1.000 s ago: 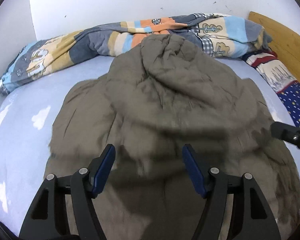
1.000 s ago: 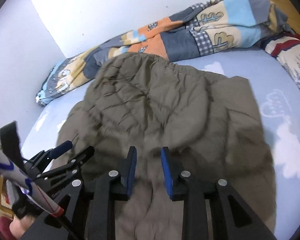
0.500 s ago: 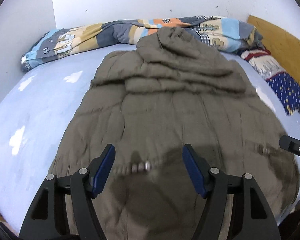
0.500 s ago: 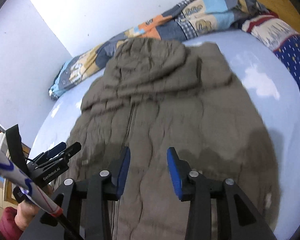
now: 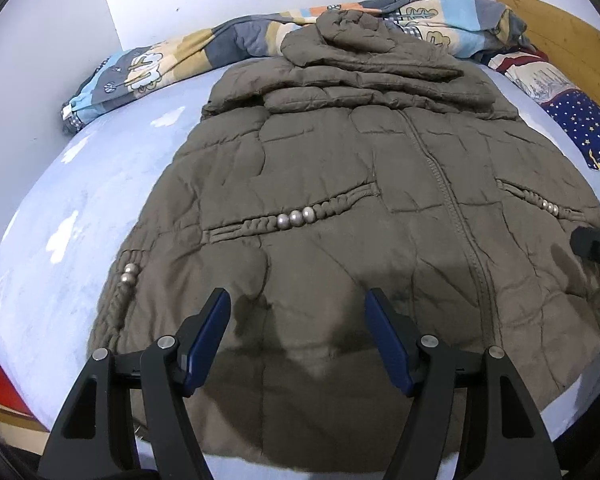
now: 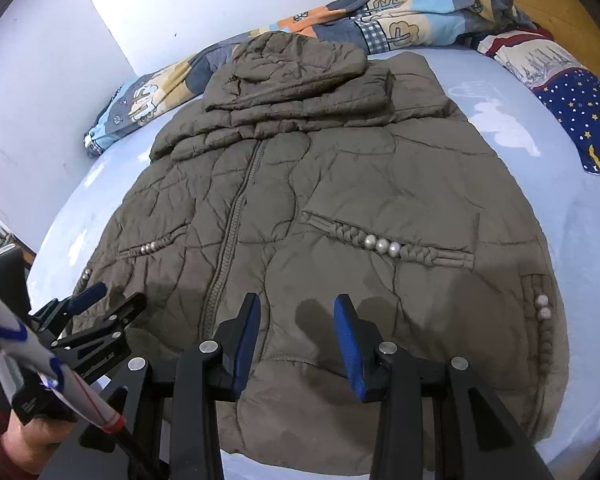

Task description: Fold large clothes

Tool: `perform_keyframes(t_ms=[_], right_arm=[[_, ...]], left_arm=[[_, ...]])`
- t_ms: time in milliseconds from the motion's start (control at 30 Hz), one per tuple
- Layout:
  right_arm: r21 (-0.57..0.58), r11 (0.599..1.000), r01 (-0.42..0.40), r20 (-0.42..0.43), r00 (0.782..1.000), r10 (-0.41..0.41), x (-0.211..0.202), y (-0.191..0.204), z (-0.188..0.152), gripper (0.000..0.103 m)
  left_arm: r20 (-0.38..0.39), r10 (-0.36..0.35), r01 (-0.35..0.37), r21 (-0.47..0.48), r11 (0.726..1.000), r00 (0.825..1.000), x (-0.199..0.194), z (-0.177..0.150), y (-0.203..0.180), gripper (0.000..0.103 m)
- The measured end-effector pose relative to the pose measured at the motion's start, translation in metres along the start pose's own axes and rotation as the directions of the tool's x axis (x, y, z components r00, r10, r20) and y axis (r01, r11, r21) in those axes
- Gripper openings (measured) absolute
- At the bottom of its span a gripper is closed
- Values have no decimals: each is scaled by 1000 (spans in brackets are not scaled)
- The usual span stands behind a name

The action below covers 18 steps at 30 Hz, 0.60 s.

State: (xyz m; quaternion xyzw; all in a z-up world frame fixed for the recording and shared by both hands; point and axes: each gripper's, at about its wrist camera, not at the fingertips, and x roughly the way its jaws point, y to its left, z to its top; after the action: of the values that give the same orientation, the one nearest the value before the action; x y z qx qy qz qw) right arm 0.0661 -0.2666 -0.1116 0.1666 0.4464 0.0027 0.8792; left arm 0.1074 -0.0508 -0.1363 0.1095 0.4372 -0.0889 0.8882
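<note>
A bed (image 5: 80, 216) with a pale blue sheet printed with white clouds carries everything here. A large olive-brown quilted coat (image 5: 340, 184) lies spread flat across its middle, front up, its zip closed and its hood bunched toward the wall. A patchwork blanket (image 5: 172, 60) in blue, orange and grey lies crumpled along the wall edge beyond the hood, and a star-printed navy pillow (image 6: 580, 112) rests at the wooden headboard side.

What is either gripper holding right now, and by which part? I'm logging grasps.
Nothing is held. The left gripper and right gripper both hang open above the olive quilted hooded jacket, jaws empty.
</note>
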Motion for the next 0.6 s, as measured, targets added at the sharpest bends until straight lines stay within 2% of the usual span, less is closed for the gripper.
perform_keyframes(t_ms=[100, 233, 333, 600], right_arm=[[6, 1000, 0, 6, 1000, 0, -4, -1, 1, 42], [7, 1000, -10, 36, 999, 9, -13, 1, 4, 53], [-14, 1000, -7, 43, 999, 8, -13, 4, 3, 53], [-48, 999, 11, -27, 1000, -12, 7, 11, -6, 53]], left_arm=[[31, 21, -21, 10, 1000, 999, -12, -2, 2, 69], [59, 27, -27, 6, 1000, 998, -12, -8, 8, 69], [30, 17, -17, -8, 1000, 999, 3, -7, 13, 69], [-2, 0, 0, -57, 998, 1000, 27, -18, 15, 73]])
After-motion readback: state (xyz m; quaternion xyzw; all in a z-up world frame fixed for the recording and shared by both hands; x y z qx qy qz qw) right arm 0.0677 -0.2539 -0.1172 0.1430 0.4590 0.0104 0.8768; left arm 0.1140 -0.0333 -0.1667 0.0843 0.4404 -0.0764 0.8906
